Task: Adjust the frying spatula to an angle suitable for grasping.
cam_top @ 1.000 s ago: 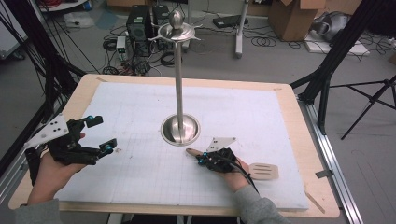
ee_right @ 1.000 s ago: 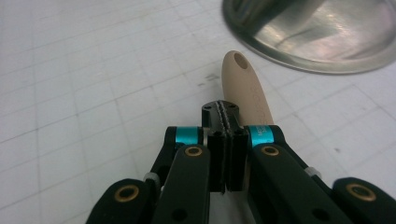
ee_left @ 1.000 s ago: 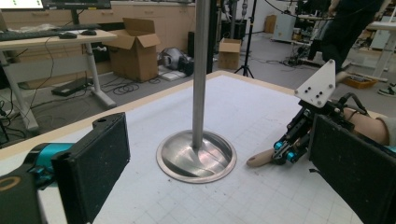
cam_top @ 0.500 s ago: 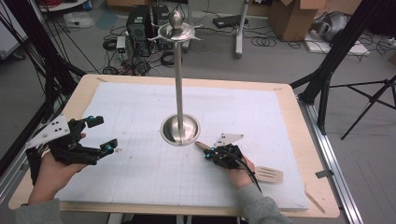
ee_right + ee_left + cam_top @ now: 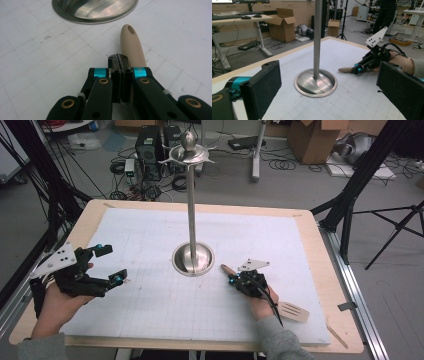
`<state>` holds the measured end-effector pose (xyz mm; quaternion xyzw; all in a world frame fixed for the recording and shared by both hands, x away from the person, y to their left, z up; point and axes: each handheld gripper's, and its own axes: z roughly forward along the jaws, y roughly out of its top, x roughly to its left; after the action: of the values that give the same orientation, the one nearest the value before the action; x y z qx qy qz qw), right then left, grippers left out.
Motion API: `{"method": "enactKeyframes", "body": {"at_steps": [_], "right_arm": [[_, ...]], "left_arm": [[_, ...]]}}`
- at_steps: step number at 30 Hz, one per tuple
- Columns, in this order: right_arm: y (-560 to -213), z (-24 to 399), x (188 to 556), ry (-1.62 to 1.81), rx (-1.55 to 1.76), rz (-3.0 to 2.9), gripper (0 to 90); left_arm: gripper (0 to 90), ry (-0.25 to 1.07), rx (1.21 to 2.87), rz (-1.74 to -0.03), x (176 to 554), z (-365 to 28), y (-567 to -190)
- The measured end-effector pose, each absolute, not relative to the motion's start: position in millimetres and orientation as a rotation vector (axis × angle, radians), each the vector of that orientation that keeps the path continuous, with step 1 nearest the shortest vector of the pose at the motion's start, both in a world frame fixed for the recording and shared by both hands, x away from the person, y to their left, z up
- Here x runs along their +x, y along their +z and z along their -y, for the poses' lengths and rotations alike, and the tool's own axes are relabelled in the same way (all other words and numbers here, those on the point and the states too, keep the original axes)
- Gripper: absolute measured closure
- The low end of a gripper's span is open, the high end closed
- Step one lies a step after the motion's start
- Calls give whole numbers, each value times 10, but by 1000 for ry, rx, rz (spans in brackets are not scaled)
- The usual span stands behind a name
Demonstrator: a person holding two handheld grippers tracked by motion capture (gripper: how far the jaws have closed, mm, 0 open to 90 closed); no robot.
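white gridded matting covers the bench (image 5: 150, 225), a steel stand (image 5: 193, 259) at its middle. wooden spatula (image 5: 292, 311) lies flat at four o'clock of the stand, its handle tip near the base. right tongs (image 5: 231, 278) are closed, jaws pressed together, beside that handle. left tongs (image 5: 111, 265) gape wide, holding nothing, at nine o'clock.

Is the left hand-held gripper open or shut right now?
Open. In its own view the left hand-held gripper has its two black jaws far apart, nothing between them; the stand's base sits beyond.
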<state>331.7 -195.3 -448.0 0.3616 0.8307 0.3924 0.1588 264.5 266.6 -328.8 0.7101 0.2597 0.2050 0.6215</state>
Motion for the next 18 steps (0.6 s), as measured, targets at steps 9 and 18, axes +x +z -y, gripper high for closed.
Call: {"method": "enactKeyframes", "body": {"at_steps": [9,18], "right_arm": [[-4484,2067,3350,1103,1088,-2328,900],[-4478,2073,3344,1103,1132,-2315,900]], "left_arm": [[63,472,1629,-596,2642,-2668,-3283],[63,468,1631,-594,2662,-2652,-3288]]}}
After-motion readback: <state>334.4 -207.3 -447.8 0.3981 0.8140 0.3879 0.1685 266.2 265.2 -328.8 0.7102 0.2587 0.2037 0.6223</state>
